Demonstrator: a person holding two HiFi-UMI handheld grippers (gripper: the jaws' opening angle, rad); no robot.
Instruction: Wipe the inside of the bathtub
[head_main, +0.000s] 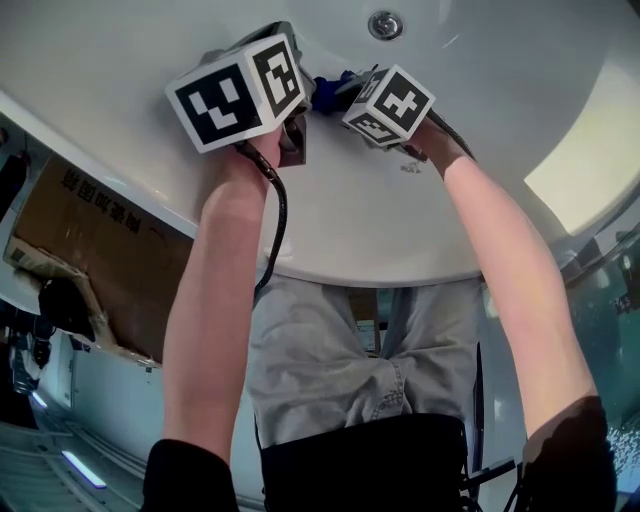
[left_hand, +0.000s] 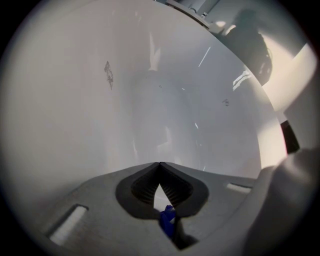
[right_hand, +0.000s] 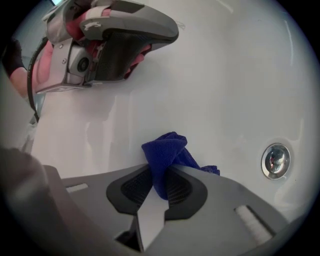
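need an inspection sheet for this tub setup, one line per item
surface: white bathtub interior, small dark smudge, round chrome fitting
job's things: blue cloth, bunched up
clutter: nothing seen
grippers: right gripper shut on blue cloth; left gripper fingers together at the tips
cables: black cable runs along the left forearm
surroundings: cardboard box beside the tub

cardboard box (head_main: 95, 235): printed, left | grey trousers (head_main: 335, 350): centre
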